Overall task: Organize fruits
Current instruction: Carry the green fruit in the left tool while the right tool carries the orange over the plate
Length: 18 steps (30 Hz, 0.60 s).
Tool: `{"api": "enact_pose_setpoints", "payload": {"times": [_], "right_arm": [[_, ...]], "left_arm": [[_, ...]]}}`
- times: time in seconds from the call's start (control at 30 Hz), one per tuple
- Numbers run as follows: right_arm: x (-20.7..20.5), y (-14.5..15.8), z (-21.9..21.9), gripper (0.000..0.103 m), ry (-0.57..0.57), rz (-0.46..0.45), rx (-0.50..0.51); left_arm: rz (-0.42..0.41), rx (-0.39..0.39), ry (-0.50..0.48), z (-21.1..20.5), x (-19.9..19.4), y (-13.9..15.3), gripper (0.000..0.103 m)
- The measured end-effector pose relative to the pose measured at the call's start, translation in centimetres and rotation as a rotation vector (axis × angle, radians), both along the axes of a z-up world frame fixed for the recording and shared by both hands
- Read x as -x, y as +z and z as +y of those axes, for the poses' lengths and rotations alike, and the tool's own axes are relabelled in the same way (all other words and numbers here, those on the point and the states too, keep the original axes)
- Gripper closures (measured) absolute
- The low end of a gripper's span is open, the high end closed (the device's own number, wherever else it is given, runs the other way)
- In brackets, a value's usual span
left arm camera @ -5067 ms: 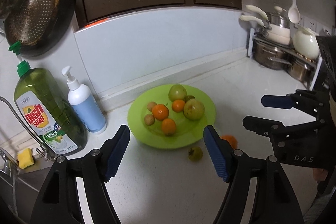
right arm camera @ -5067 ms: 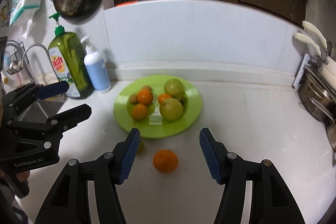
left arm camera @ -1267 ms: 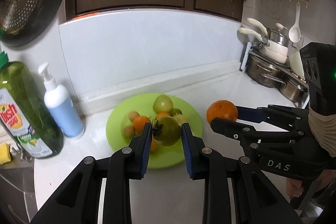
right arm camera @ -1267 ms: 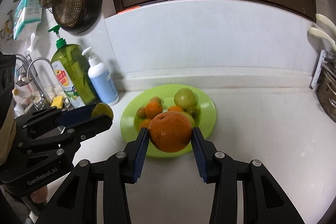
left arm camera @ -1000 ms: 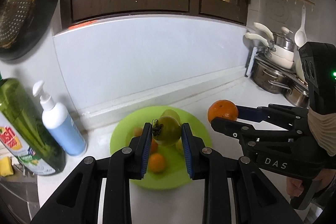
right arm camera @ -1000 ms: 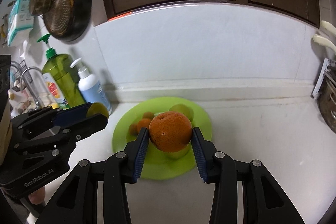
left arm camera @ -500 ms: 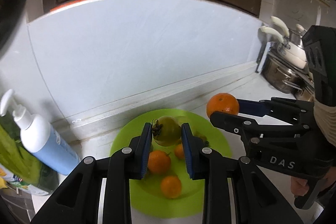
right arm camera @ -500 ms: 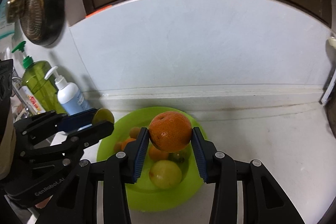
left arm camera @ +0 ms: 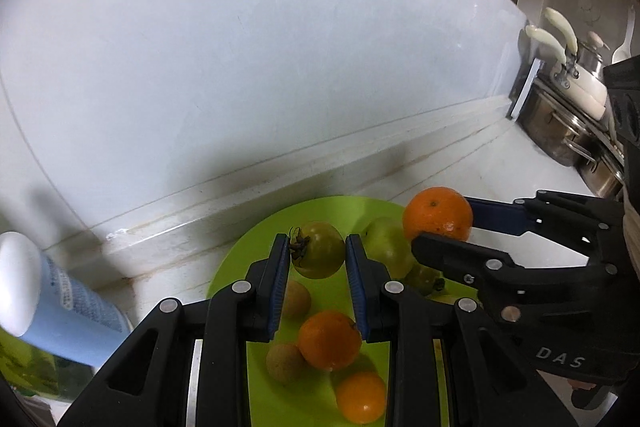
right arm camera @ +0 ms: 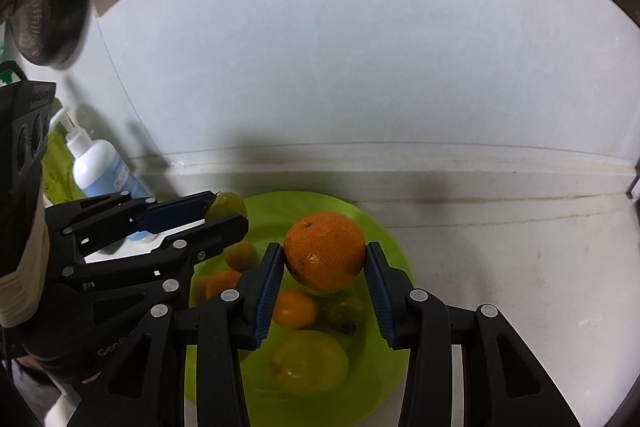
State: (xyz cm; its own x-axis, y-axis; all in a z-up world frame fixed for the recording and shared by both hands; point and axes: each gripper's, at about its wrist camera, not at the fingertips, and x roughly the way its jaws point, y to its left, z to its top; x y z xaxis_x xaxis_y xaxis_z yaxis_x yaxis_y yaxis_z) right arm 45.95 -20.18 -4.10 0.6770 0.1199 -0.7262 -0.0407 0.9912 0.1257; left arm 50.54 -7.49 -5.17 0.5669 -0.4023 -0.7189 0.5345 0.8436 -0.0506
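A: Left wrist view first. Left gripper (left arm camera: pixel 317 257) clamped on a green tomato (left arm camera: pixel 319 254), calyx turned toward the left pad, fruit carried above the far part of the green plate (left arm camera: pixel 256 247).

B: Held clear of the pile, probably so as to pick a free spot before letting go. Below and nearer than the fingertips?

A: An orange fruit (left arm camera: pixel 329 339) right under the gap, a smaller orange one (left arm camera: pixel 361 397) nearer still, two brownish little fruits (left arm camera: pixel 285 362) to the left of those. Just right of the right pad, a pale green apple-like fruit (left arm camera: pixel 389 251).

B: And off to the right?

A: Right gripper (left arm camera: pixel 448 227) reaching in from the side, closed on a large orange (left arm camera: pixel 437 214), level with the tomato. To the far left, a blue pump bottle (left arm camera: pixel 52 303) on the bench (left arm camera: pixel 500 167).

B: Right wrist view, then.

A: Same orange (right arm camera: pixel 325 250) pinched squarely between both pads, hanging over the plate's (right arm camera: pixel 388 239) middle. Beneath it an orange fruit (right arm camera: pixel 295 308) and a big yellowish-green fruit (right arm camera: pixel 309 361), a dark small one beside them, blurred. To the left, the other gripper (right arm camera: pixel 224 213) with the tomato (right arm camera: pixel 226 206) just showing at its tips.

B: Both loads over the plate, neither resting in it yet; likely about to be lowered in.
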Motion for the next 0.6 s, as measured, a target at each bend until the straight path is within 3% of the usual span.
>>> {"api": "enact_pose_setpoints", "payload": {"times": [0.3,0.47,0.6], "right_arm": [[-0.8,-0.7,0.2,0.061,-0.009,0.012,-0.006],[-0.3,-0.5,0.7,0.061,-0.001,0.004,-0.005],[0.8,0.2,0.7,0.061,0.012,-0.008,-0.004]], "left_arm": [[0.023,-0.008,-0.006,-0.3,-0.5,-1.1,0.074],[0.013,-0.018,0.031,0.3,0.4,-0.2,0.073],[-0.014,-0.070,0.087,1.2,2.0,0.9,0.069]]}}
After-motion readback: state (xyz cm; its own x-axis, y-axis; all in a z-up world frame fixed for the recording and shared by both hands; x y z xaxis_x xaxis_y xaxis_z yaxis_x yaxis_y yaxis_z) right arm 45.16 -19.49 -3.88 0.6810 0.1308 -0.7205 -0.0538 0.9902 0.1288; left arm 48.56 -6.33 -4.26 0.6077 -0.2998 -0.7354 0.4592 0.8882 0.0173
